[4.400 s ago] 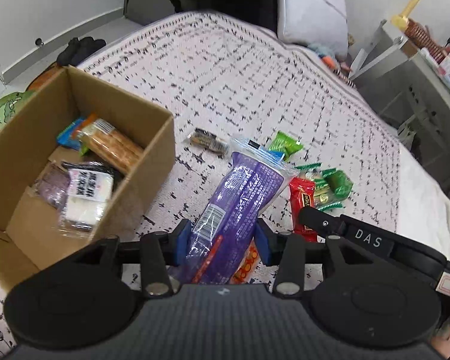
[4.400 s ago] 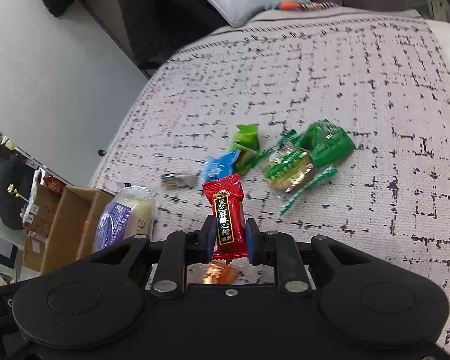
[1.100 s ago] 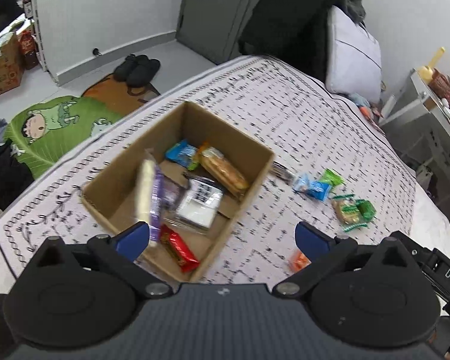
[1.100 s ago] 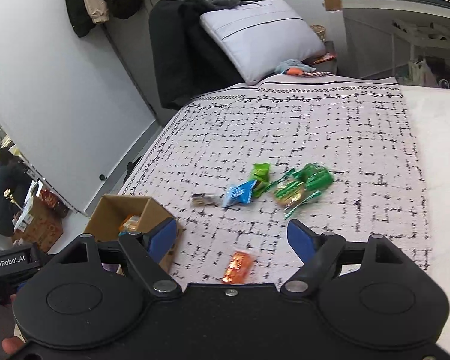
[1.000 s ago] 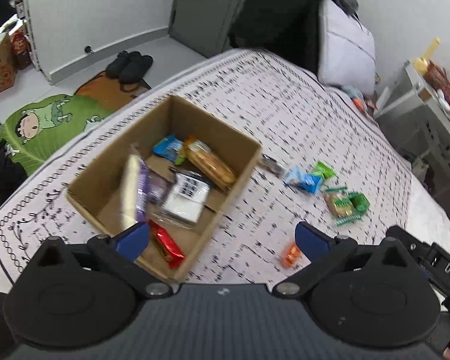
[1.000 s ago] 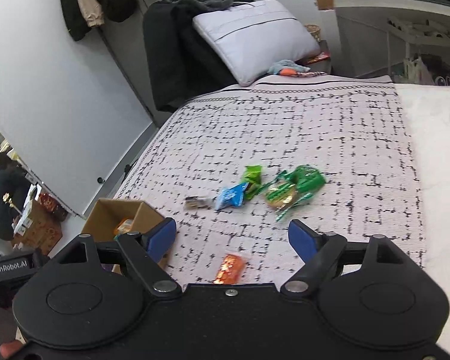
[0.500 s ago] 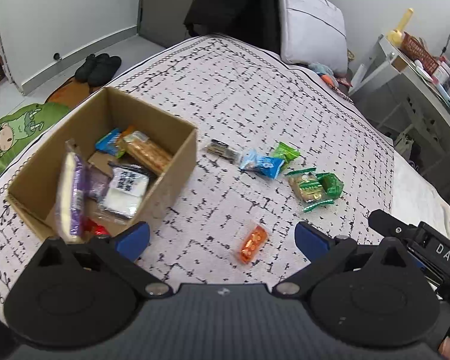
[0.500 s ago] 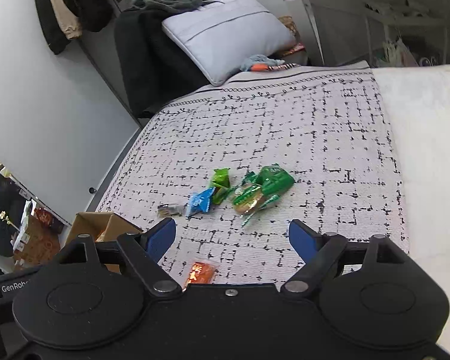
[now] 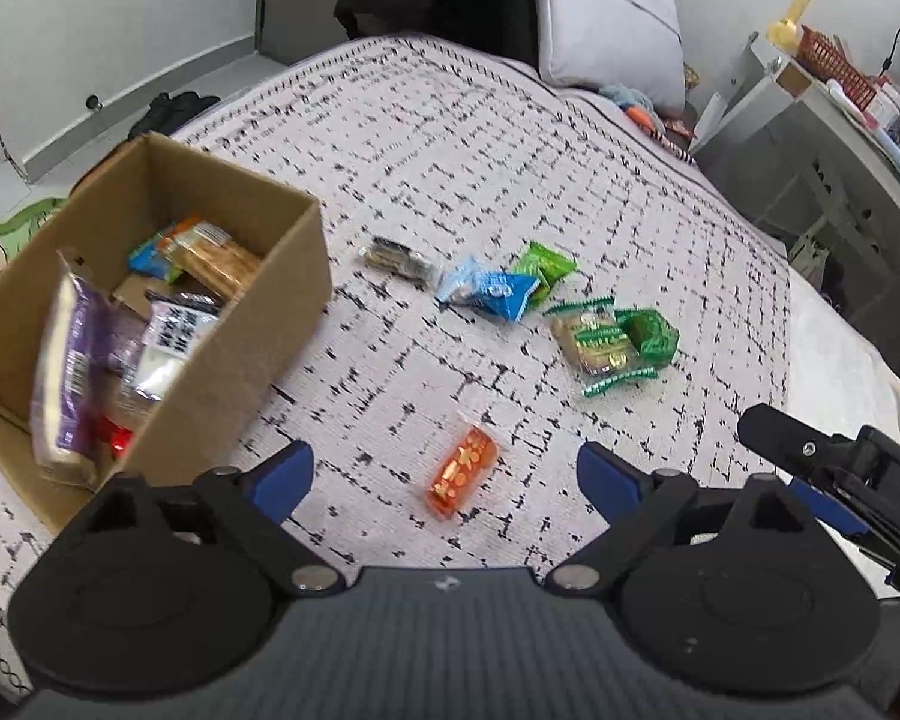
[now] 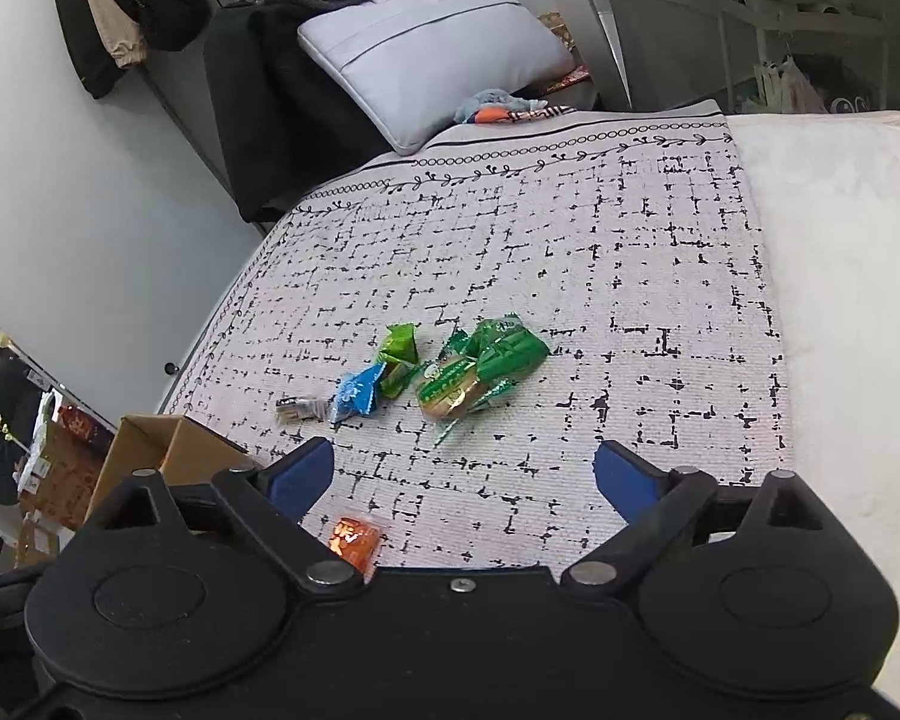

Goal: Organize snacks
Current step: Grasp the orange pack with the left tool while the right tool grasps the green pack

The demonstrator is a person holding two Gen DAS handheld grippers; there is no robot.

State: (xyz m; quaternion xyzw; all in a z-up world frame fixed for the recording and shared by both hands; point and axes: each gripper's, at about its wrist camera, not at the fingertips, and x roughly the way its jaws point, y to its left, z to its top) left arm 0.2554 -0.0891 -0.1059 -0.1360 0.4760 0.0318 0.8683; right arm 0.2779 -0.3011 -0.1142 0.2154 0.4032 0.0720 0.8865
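While both grippers hang above the bed (image 9: 510, 138), neither grips anything: left gripper (image 9: 444, 474) fingers (image 9: 282, 477) spread wide and empty, right gripper (image 10: 462, 474) fingers (image 10: 624, 480) likewise released.

Cardboard box (image 9: 252, 354) sits on the patterned bedspread at the left of the left wrist view, top open. Inside: a purple-and-white packet (image 9: 66, 360) standing tilted against the near-left wall, a red packet (image 9: 114, 435) low beside it, a black-and-white packet (image 9: 174, 324) in the middle, a tan biscuit pack (image 9: 219, 261) and a blue-green wrapper (image 9: 150, 258) toward the far side.

Loose snacks on the bedspread, outside the box: orange packet (image 9: 463, 471) nearest, lying between the left fingers in view, apart from the others. Farther off, a dark small wrapper (image 9: 397, 259) just right of the box, then a blue packet (image 9: 489, 291) touching a light-green packet (image 9: 543, 267). Right of those, a clear green-edged cookie pack (image 9: 594, 339) overlapping a dark-green packet (image 9: 651, 336).

Right wrist view: same cluster mid-bedspread, orange packet partly hidden by the gripper body, box corner at lower left. Grey pillow (image 10: 426, 54) at the bed's head.
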